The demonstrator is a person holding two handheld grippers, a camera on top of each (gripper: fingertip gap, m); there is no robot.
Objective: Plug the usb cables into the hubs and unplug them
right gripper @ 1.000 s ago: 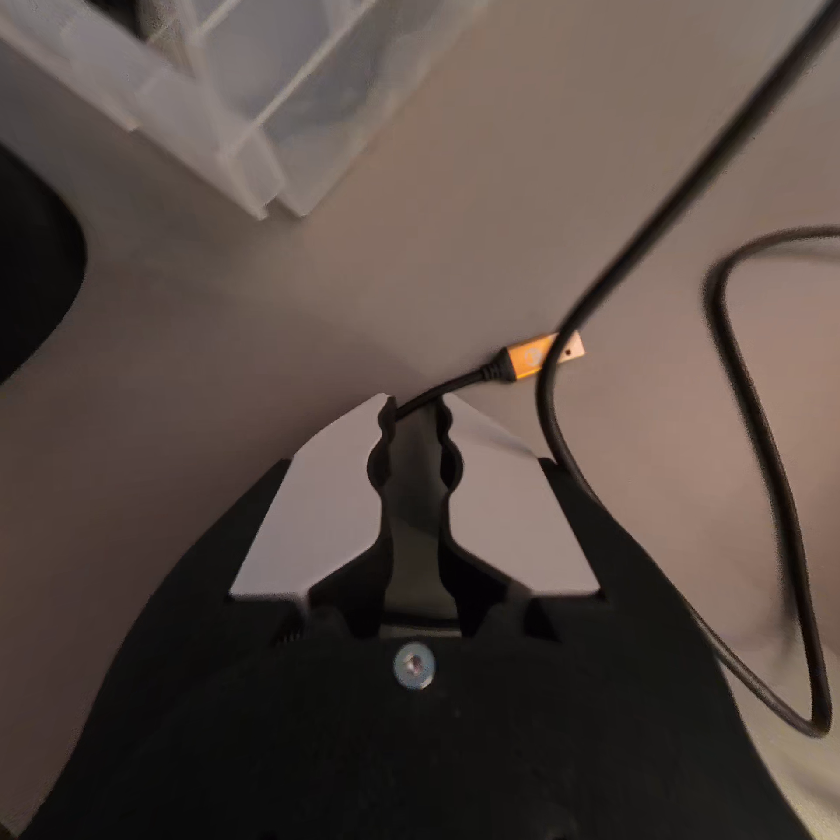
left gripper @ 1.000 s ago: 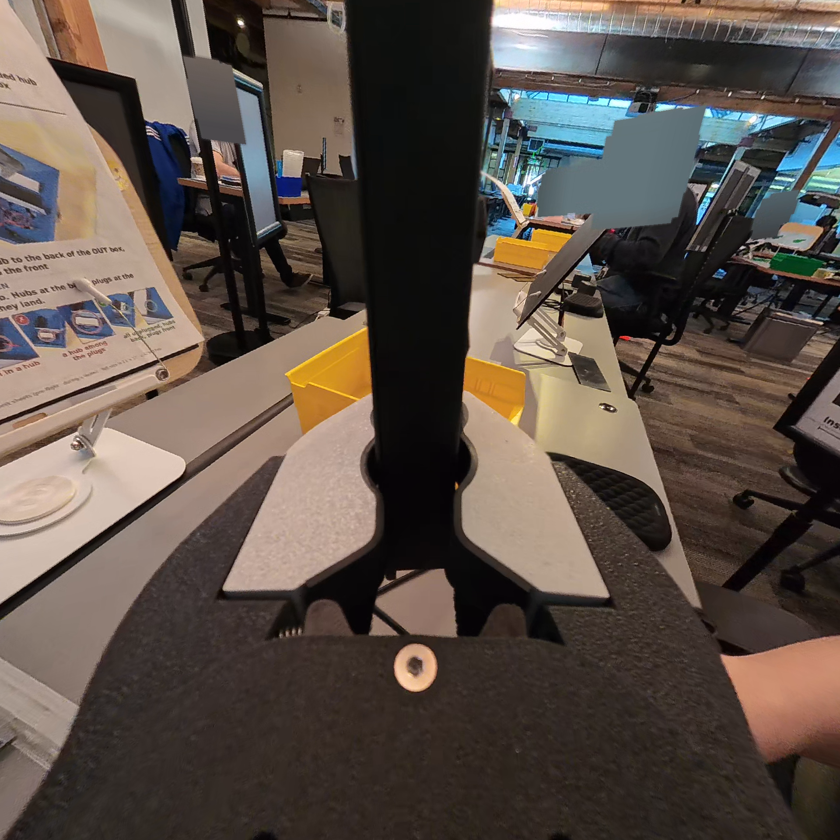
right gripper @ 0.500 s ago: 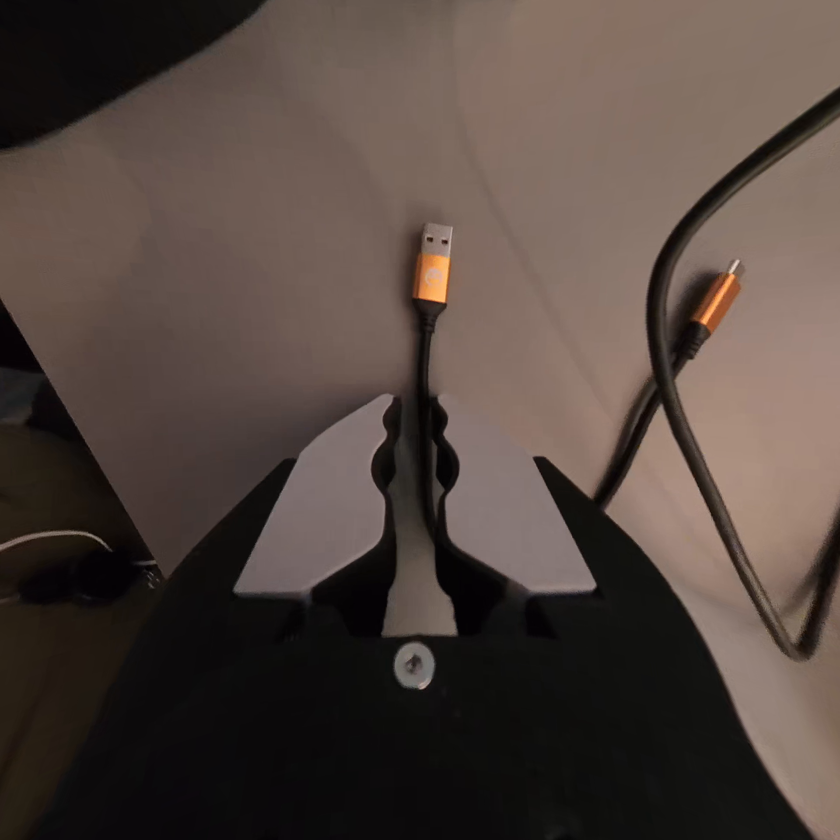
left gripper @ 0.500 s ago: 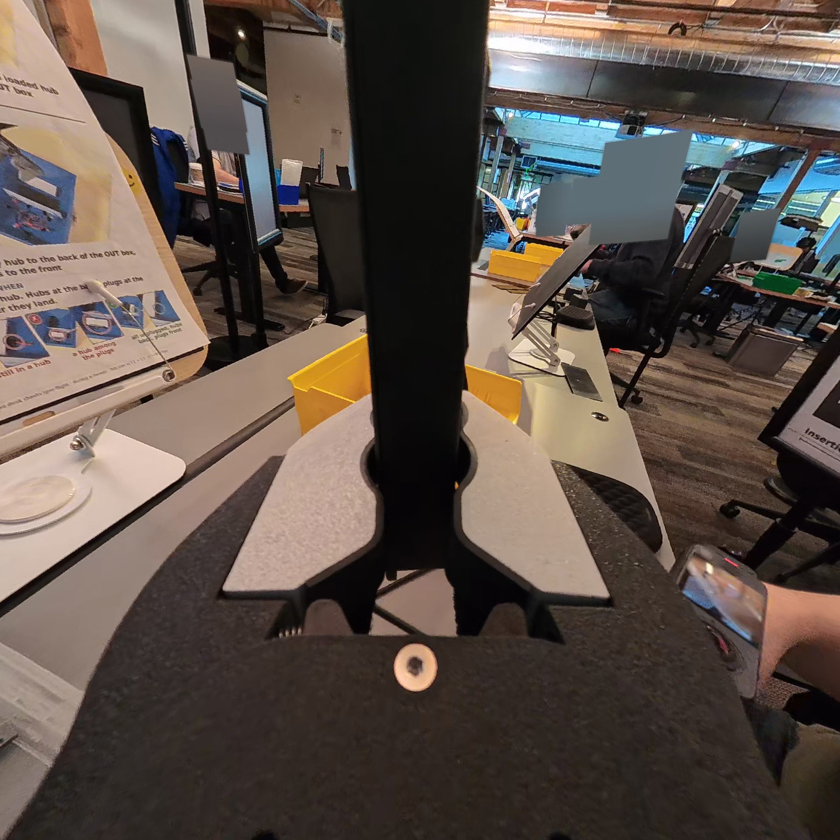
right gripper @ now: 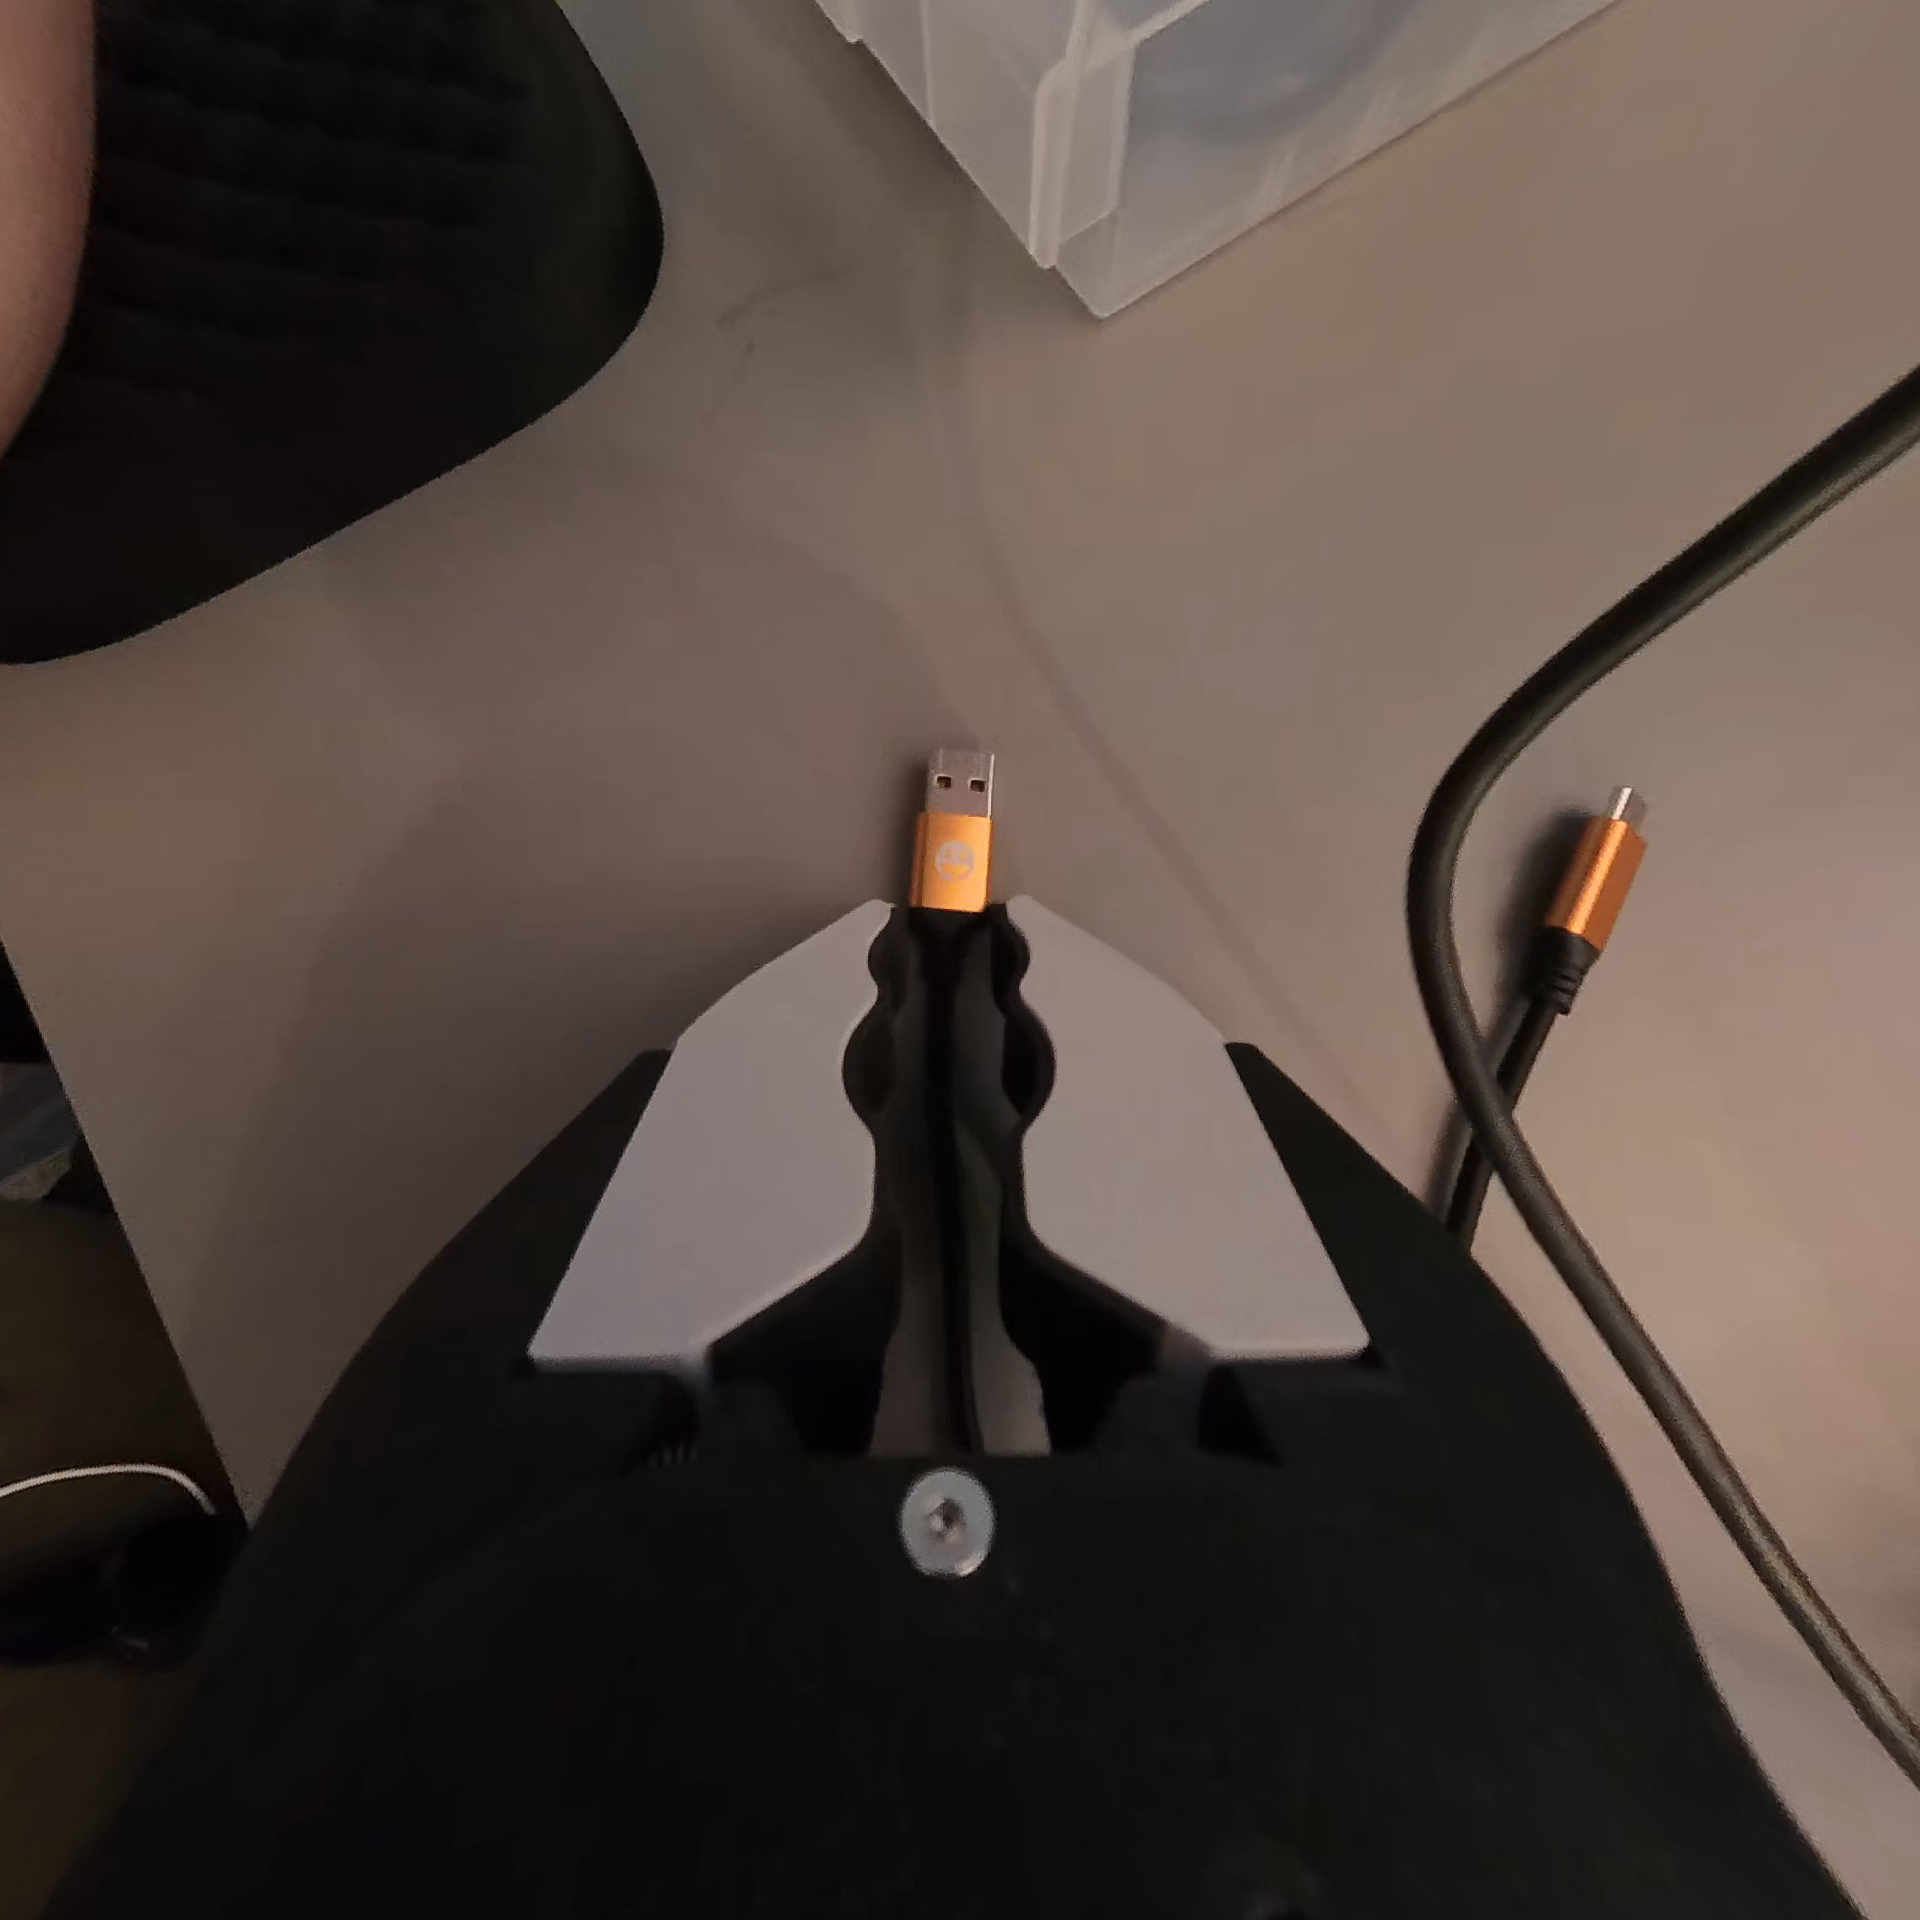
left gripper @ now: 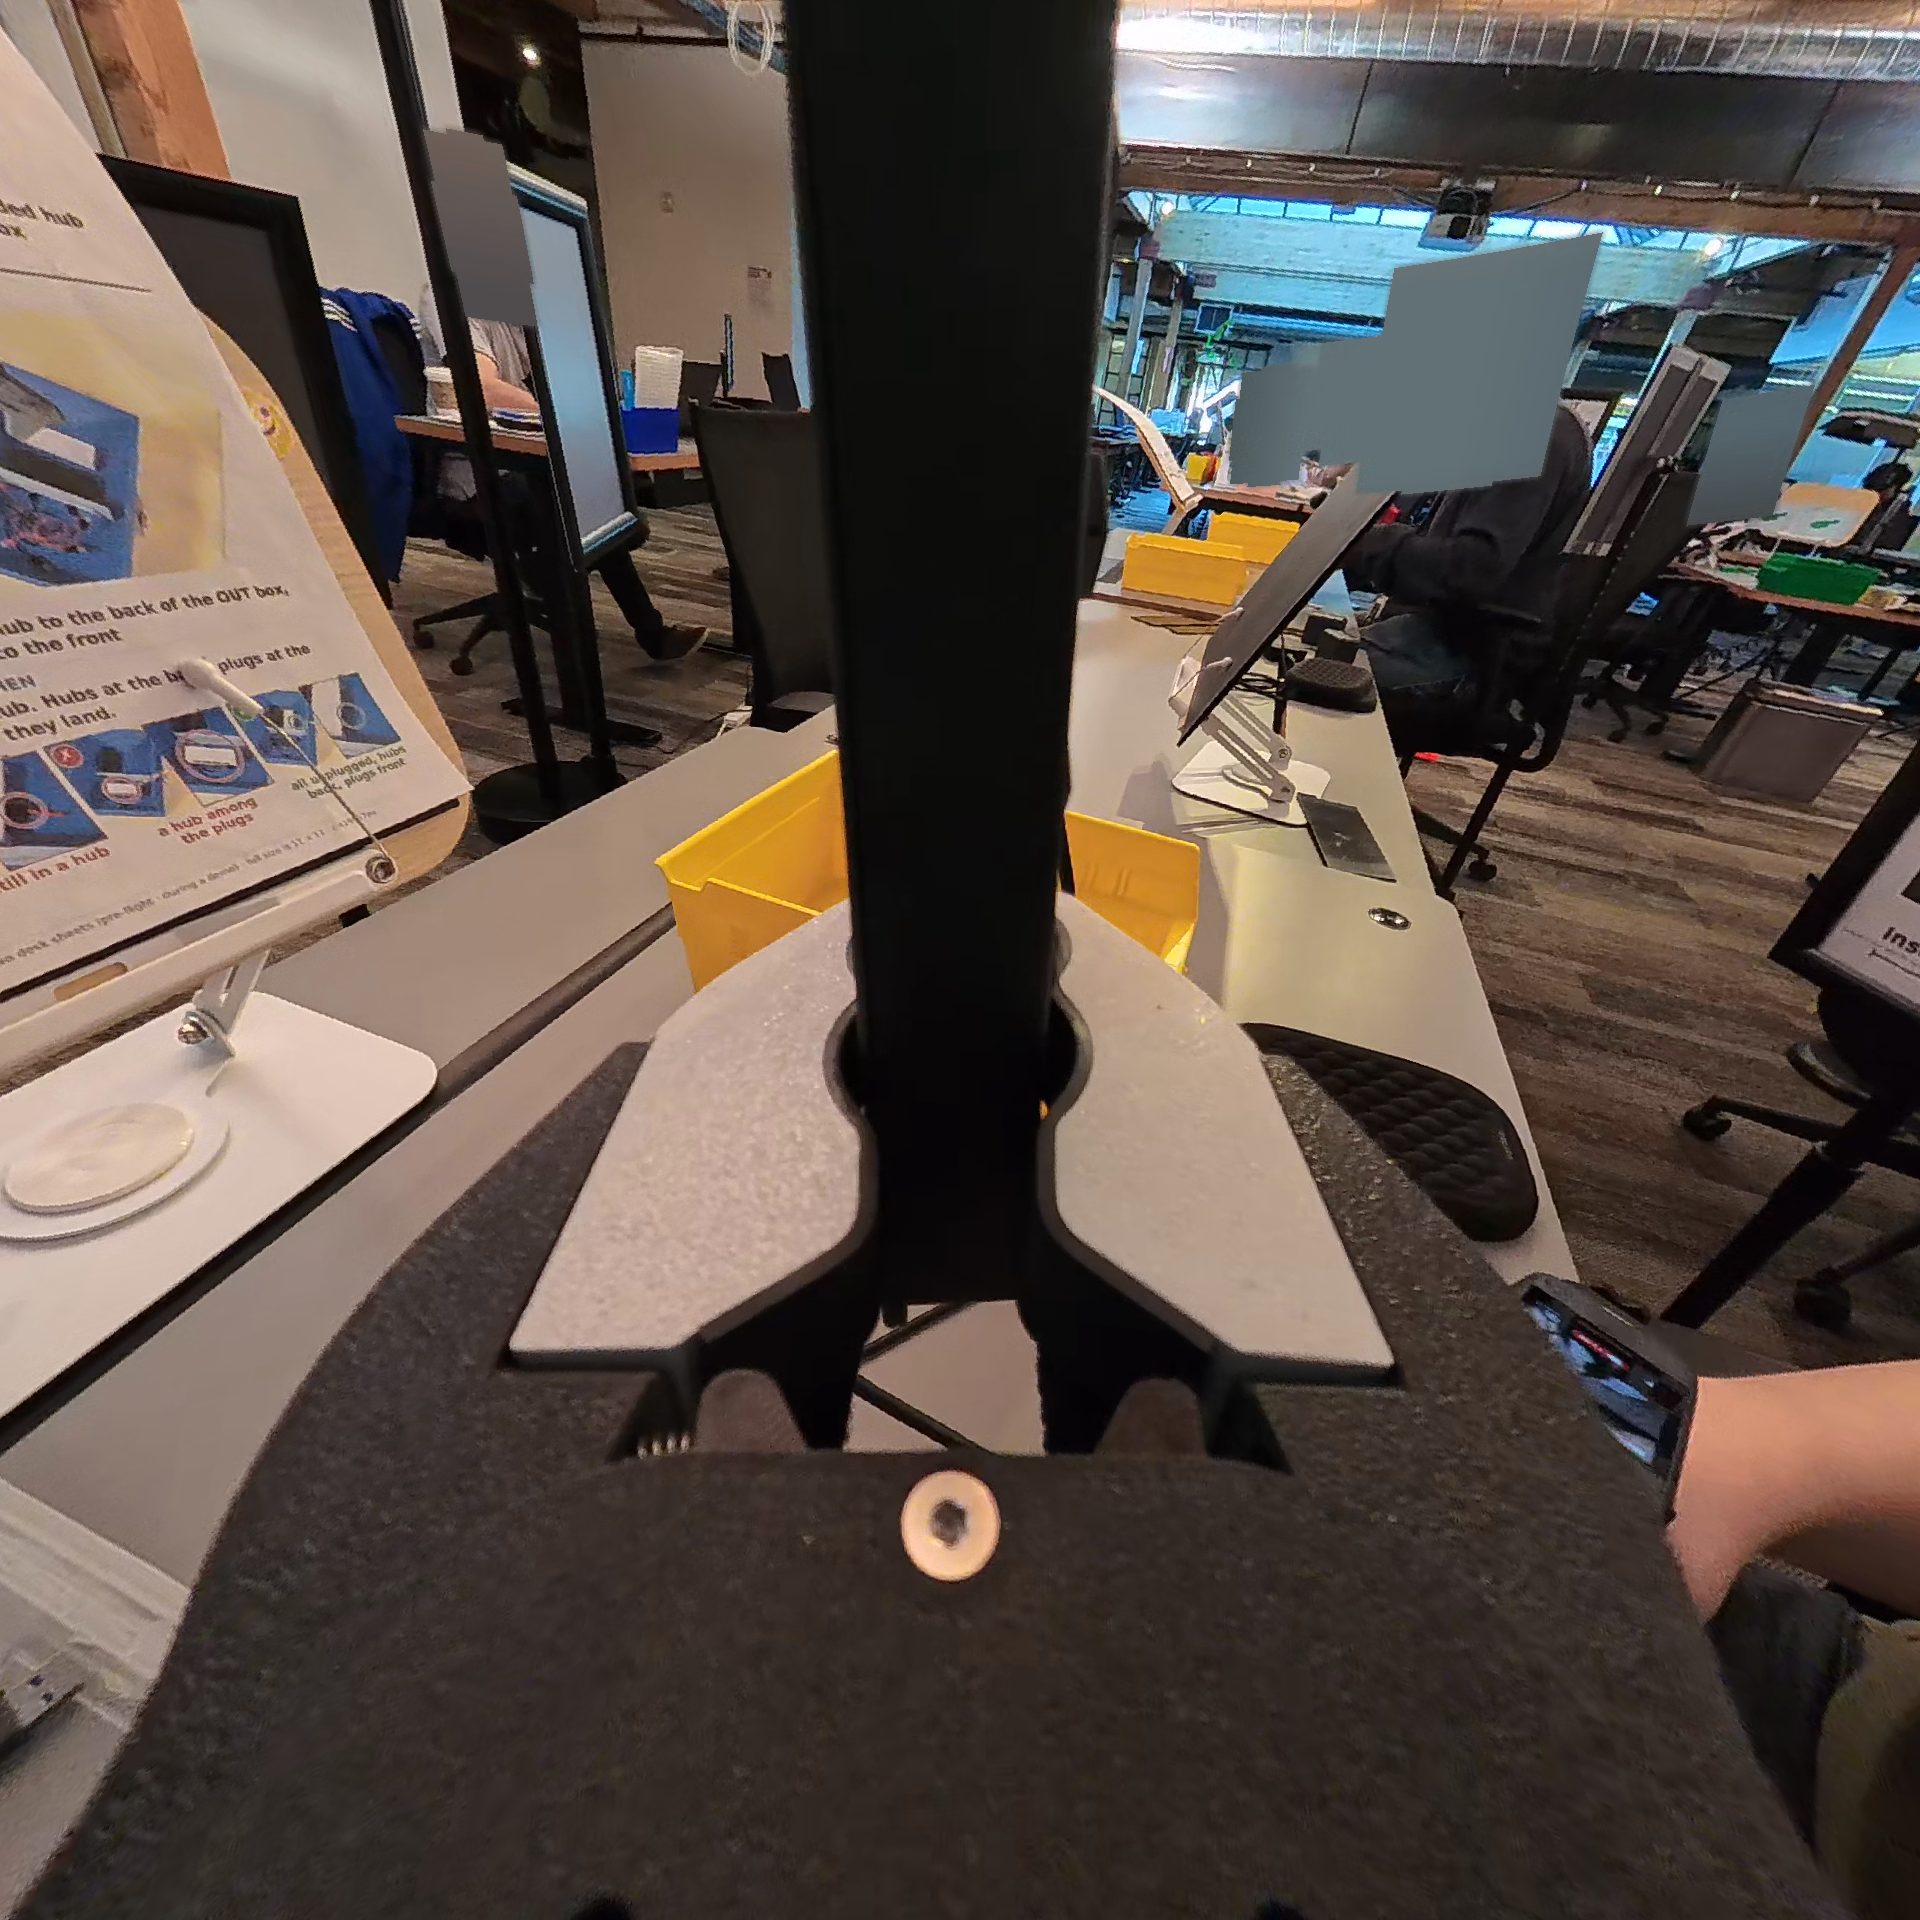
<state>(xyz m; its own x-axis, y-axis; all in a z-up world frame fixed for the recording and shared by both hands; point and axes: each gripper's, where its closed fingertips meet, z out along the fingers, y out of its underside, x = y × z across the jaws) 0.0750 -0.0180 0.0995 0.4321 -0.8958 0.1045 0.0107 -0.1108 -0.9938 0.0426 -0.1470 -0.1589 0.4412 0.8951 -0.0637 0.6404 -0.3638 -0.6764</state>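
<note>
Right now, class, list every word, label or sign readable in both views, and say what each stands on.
Sheet, far left: printed lines and captions, legible, not copied here.
Framed sign, right edge: cut off.
Plug of gripped cable: pale logo, no words.
Watch: screen blurred.
Hub: none visible.

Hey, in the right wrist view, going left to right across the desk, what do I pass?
Black mesh pad → orange USB-A plug held in the right tongs → thick black cable → orange USB-C plug.
</note>
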